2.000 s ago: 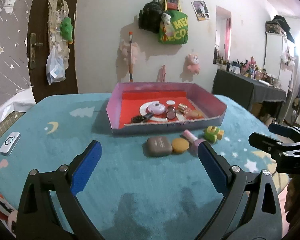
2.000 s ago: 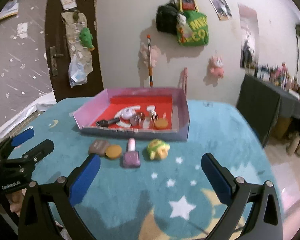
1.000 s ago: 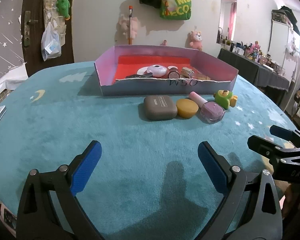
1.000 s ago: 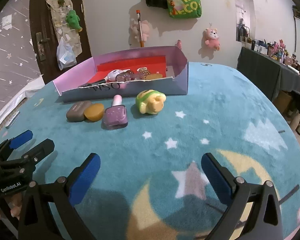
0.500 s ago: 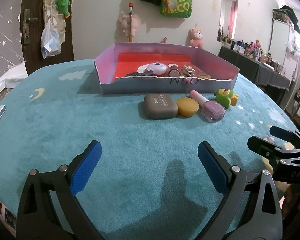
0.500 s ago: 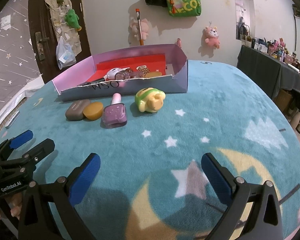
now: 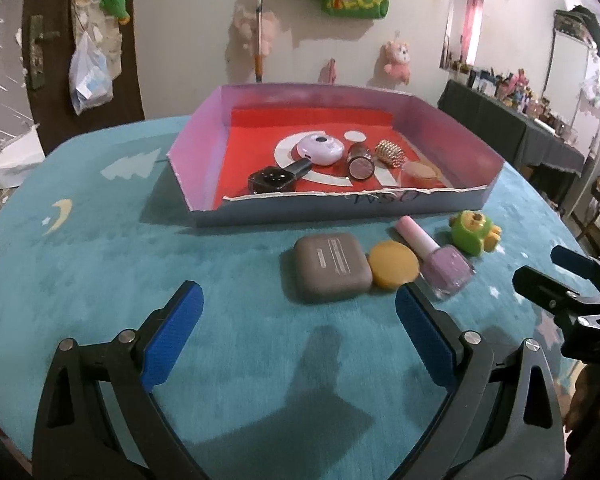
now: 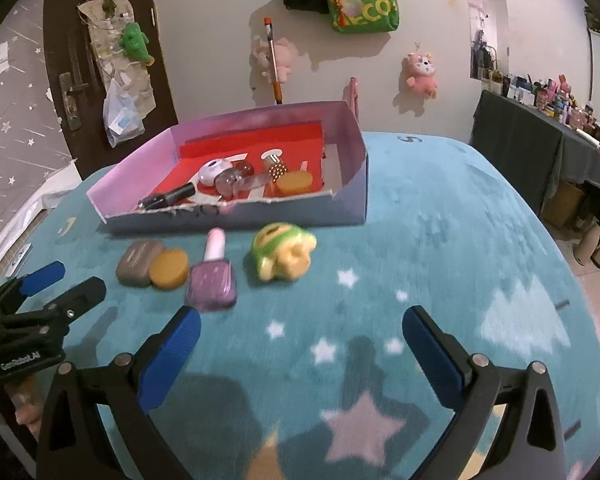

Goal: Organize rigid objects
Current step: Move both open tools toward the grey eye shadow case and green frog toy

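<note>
A teal plush cloth with stars and moons covers the round table. On it, toward the far side, sits the shallow pink-walled cardboard tray with a red floor, the landmark for everything else. Inside the tray lie a pale lilac oval case, a black rectangular gadget, a round mauve-capped jar, a small gold studded cylinder and a tan round puff.

Just in front of the tray's near wall, four things sit in a row on the cloth: a grey-brown rounded-square case, touching it a flat orange-yellow disc, then a lilac nail-polish bottle with a pale pink cap lying on its side with the cap toward the tray, and a green and yellow toy figure nearest the tray's right corner (blurred in the right wrist view).

The left gripper hovers low over the cloth in front of the tray, level, jaws spread wide and holding nothing, aimed at the grey-brown case. The right gripper hovers likewise, jaws wide apart and empty, pointed between the bottle and the toy.
</note>
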The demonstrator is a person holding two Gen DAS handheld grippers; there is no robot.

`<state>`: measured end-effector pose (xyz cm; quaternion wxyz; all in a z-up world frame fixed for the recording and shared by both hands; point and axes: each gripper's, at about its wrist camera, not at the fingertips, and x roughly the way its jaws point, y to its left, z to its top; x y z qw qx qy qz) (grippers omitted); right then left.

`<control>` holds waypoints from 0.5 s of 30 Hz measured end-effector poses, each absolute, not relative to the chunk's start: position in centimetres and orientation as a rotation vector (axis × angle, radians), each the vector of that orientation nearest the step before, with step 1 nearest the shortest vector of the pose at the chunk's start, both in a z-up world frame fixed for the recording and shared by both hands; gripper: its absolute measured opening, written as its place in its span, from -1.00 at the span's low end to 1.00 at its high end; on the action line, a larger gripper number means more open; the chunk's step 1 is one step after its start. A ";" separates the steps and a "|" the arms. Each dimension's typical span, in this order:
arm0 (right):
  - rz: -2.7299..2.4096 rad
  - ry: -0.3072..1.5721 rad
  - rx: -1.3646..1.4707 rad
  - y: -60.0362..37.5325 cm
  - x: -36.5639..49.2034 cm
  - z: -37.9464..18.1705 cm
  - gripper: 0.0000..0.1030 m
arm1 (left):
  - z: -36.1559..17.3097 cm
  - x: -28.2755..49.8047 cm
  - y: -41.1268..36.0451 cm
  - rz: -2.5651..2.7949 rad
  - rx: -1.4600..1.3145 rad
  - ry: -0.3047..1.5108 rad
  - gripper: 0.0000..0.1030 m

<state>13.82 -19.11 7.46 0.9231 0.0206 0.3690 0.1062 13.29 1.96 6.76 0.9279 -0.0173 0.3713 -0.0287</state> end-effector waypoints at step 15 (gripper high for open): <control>0.206 0.836 0.027 -19.7 19.6 7.1 1.00 | 5.4 17.7 1.8 -0.092 0.011 0.894 0.93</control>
